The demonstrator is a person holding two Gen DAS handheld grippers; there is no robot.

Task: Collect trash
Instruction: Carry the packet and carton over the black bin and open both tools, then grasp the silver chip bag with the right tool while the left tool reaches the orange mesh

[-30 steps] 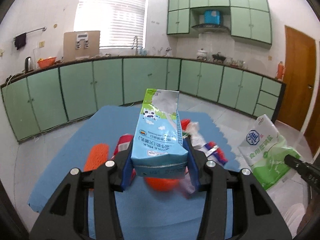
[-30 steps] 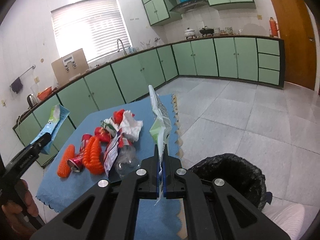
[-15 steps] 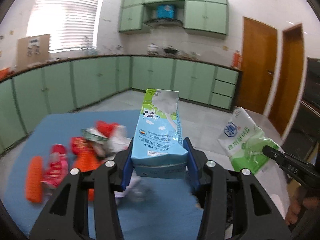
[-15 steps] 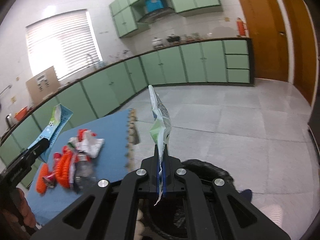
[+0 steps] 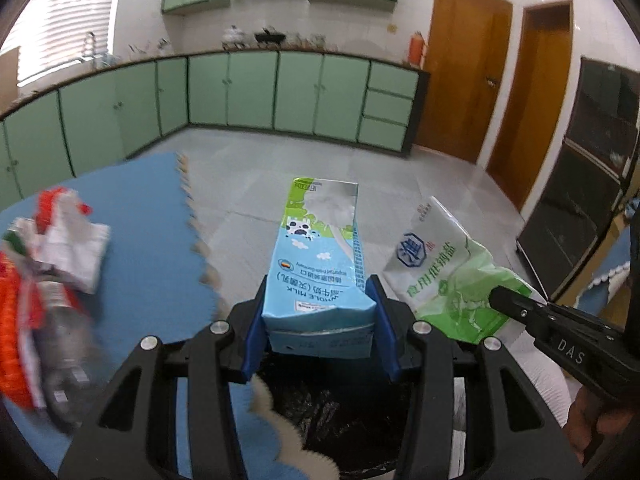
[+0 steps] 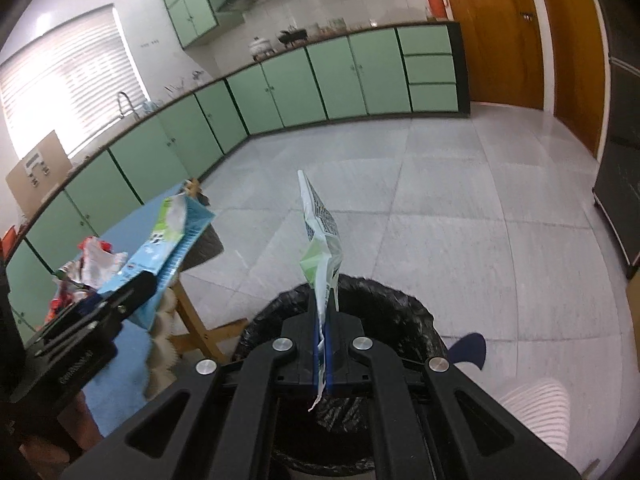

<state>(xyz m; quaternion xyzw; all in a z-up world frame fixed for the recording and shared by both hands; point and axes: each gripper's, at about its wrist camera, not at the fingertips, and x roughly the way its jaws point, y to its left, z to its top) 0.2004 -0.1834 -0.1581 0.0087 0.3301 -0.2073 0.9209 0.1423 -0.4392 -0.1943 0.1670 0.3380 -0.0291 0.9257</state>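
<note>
My left gripper (image 5: pixel 320 324) is shut on a blue milk carton (image 5: pixel 320 276) and holds it upright above the black-lined trash bin (image 5: pixel 340 412). My right gripper (image 6: pixel 322 344) is shut on a flat green and white plastic bag (image 6: pixel 322 248), held edge-on over the trash bin (image 6: pixel 400 320). In the left wrist view the bag (image 5: pixel 452 280) hangs to the right of the carton. In the right wrist view the carton (image 6: pixel 164 248) and left gripper (image 6: pixel 132 292) are at the left.
A blue mat (image 5: pixel 140 240) covers the table, with a pile of trash (image 5: pixel 48 280) at its left: orange items, wrappers, a clear bottle. Green cabinets (image 6: pixel 300 84) line the walls. Grey tiled floor (image 6: pixel 460 200) lies beyond the bin. Wooden doors (image 5: pixel 468 72) stand at the right.
Both grippers have swung right, away from the trash pile on the mat, and now hold the carton and the bag over the trash bin. Both stay shut.
</note>
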